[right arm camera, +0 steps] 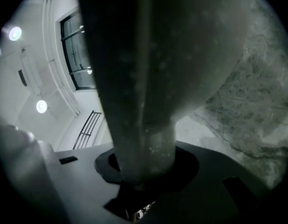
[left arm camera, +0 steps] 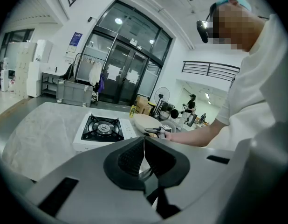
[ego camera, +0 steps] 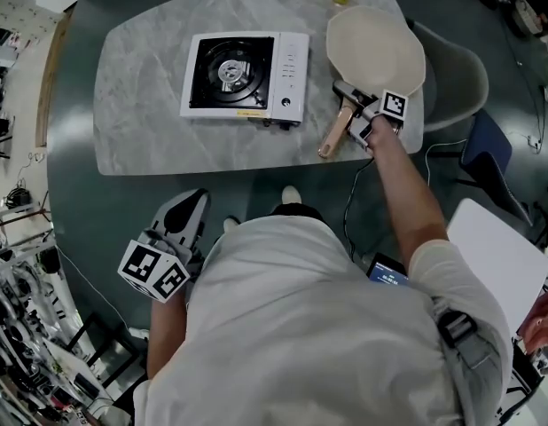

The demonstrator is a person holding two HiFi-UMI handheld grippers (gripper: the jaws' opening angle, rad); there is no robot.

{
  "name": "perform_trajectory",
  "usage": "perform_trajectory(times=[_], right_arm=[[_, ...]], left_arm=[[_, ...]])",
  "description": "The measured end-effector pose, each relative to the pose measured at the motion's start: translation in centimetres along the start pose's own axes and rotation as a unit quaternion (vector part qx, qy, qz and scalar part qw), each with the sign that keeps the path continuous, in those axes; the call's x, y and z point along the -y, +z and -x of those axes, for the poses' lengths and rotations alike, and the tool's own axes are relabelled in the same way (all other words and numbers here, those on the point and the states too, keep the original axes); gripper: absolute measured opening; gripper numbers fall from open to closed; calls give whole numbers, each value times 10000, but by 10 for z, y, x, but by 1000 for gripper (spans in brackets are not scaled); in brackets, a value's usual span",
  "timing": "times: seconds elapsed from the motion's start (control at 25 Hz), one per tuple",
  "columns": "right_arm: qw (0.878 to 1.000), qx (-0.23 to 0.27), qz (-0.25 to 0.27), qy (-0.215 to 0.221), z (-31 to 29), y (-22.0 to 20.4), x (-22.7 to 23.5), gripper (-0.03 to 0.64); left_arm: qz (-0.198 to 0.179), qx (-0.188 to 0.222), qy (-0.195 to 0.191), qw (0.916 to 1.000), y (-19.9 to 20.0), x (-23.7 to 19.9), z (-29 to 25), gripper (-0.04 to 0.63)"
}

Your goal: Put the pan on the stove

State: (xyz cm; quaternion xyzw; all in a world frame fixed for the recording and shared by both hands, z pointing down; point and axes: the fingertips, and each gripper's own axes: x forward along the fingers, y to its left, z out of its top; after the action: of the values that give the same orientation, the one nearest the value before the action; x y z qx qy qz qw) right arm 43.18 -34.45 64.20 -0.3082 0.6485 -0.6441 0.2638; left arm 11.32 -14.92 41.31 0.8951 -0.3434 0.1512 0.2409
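Two claws: right claw (ego camera: 349,103) clamped on wooden handle (ego camera: 330,140) of beige round frying pan (ego camera: 373,51), which sits on grey marble counter (ego camera: 141,131) right of white portable gas stove (ego camera: 243,74); left claw (ego camera: 183,216) shut, empty. Risk: handle rolls in grip on lifting, pan tilts, clips stove.

The person wears a white short-sleeved shirt (ego camera: 292,327) with a dark strap (ego camera: 457,328) at the right shoulder. The left tongs (ego camera: 187,209) and right tongs (ego camera: 347,103) are grey with black pads (left arm camera: 130,158), each bearing a black-and-white marker cube (ego camera: 154,272).
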Motion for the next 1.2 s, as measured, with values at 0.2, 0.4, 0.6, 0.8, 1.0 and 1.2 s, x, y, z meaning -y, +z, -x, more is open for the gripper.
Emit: perform_trajectory(times=[0.2, 0.4, 0.6, 0.8, 1.0, 1.2], right_arm=[[9998, 171, -49, 39, 12, -2, -8, 129], [9999, 111, -43, 42, 27, -13, -21, 132], [9997, -191, 118, 45, 41, -30, -47, 132], [9985, -511, 213, 2, 45, -53, -81, 133], [9957, -846, 380, 63, 32, -80, -114, 135], [9914, -1178, 529, 195, 1, -117, -141, 135]], left_arm=[[47, 12, -82, 10000, -1, 1, -2, 18], [63, 47, -177, 9998, -4, 1, 0, 18], [-14, 118, -319, 9994, -3, 4, 3, 18], [-7, 202, -396, 9990, -4, 2, 11, 18], [-2, 281, -501, 9983, -7, -6, 21, 18], [7, 445, -527, 9976, -8, -19, 40, 19]])
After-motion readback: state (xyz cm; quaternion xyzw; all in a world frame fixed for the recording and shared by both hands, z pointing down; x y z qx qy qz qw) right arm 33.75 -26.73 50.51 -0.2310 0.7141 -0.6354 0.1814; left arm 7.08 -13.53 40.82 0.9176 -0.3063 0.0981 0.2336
